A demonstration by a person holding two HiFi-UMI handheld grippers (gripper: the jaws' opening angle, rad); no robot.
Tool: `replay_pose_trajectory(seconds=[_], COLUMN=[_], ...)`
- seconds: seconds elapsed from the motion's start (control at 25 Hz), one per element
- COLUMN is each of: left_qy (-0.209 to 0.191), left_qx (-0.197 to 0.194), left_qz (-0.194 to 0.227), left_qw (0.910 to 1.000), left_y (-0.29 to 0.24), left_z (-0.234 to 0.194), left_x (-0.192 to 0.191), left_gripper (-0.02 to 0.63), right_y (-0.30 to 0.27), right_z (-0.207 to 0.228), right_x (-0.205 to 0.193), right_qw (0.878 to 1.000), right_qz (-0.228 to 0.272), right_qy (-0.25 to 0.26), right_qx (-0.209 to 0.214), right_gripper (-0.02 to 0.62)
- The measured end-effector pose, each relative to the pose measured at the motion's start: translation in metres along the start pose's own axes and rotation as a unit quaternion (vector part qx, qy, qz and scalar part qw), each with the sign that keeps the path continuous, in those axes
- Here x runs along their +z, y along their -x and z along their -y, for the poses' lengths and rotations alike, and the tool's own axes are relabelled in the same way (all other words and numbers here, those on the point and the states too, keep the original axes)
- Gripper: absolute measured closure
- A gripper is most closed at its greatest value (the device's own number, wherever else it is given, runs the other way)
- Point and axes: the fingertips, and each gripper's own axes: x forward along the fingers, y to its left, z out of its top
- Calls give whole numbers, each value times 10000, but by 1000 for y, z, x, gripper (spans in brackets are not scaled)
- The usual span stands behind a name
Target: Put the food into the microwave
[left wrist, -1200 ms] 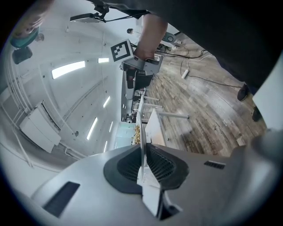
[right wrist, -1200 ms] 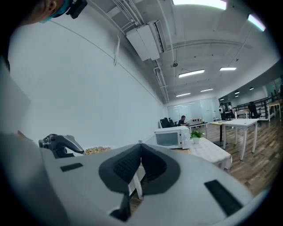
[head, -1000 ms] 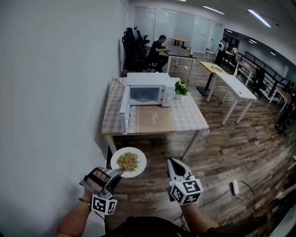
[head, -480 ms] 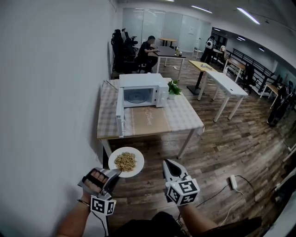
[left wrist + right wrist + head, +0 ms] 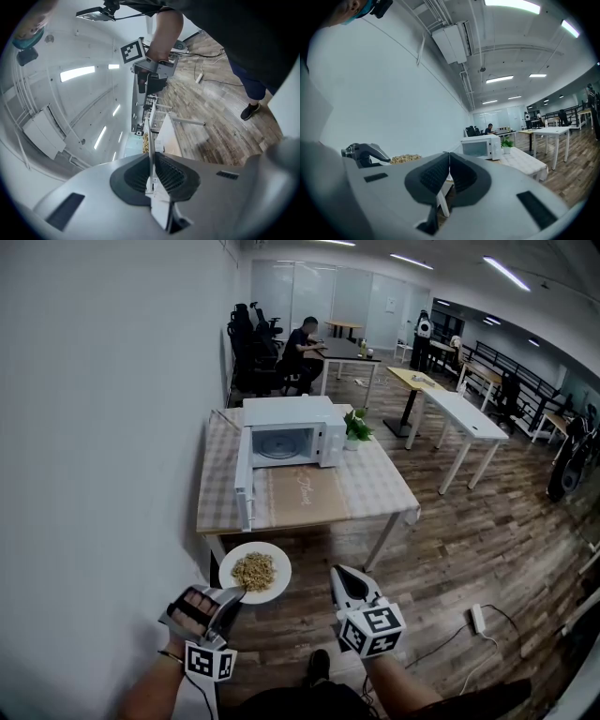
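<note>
Plate (image 5: 277, 563) of food (image 5: 254, 570), rim pinched by left gripper (image 5: 238, 593) fingers, carried nearer counter (image 5: 375, 488); right gripper (image 5: 343, 577) fingers closed, empty. Microwave (image 5: 291, 430) door open, far ahead, unloaded.

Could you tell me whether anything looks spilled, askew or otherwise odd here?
Nothing stands out. The left gripper holds the round white plate by its rim, the tan crumbly food heaped at its middle, and the door of the white microwave stands open.
</note>
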Motion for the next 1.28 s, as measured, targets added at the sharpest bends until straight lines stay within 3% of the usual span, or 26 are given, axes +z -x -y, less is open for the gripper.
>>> replay_pose_trajectory(seconds=[0.72, 1.28], left_qy=[69, 92], left_qx=[-56, -267], left_qz=[-311, -626], left_qw=[9995, 9976], left_y=[-129, -222], left_z=[-29, -33], left_x=[-9, 9], left_gripper=[568, 568], right_y=[-86, -114], right_z=[106, 184], right_x=[22, 27], right_qw=[9995, 9971], right_qz=[-130, -223], right_qy=[-35, -43], right_qx=[290, 729], right_gripper=[586, 586])
